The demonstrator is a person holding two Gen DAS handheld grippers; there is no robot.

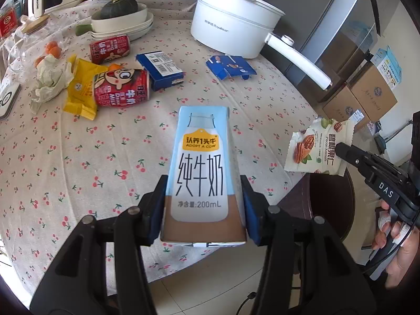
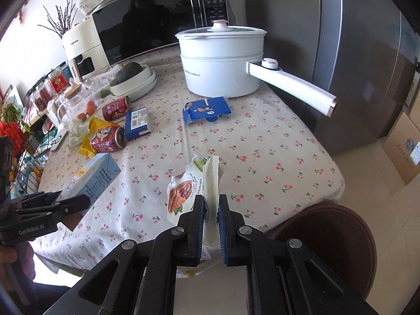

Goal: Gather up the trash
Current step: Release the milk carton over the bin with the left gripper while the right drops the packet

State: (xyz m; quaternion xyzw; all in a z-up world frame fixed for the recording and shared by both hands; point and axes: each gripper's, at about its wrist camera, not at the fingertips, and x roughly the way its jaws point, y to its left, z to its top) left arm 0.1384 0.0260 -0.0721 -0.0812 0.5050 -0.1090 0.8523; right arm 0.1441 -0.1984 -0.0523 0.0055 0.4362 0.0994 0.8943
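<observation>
My left gripper (image 1: 203, 204) is shut on a light-blue 200 mL milk carton (image 1: 200, 173) and holds it above the near table edge; the carton also shows in the right wrist view (image 2: 92, 176). My right gripper (image 2: 211, 204) is shut on a white pecan snack wrapper (image 2: 191, 183), held over the table's front right edge; the wrapper shows in the left wrist view (image 1: 319, 147). On the table lie two red milk cans (image 1: 122, 88) (image 1: 109, 47), a yellow wrapper (image 1: 78, 89), crumpled tissue (image 1: 50, 78) and two blue boxes (image 1: 160, 69) (image 1: 231, 67).
A white electric pot (image 2: 223, 63) with a long handle (image 2: 294, 86) stands at the back. Stacked dishes with a squash (image 2: 134, 78), a microwave (image 2: 157, 23) and jars sit behind. A dark round bin (image 2: 330, 244) stands on the floor by the table's corner. Cardboard boxes (image 1: 362, 97) sit right.
</observation>
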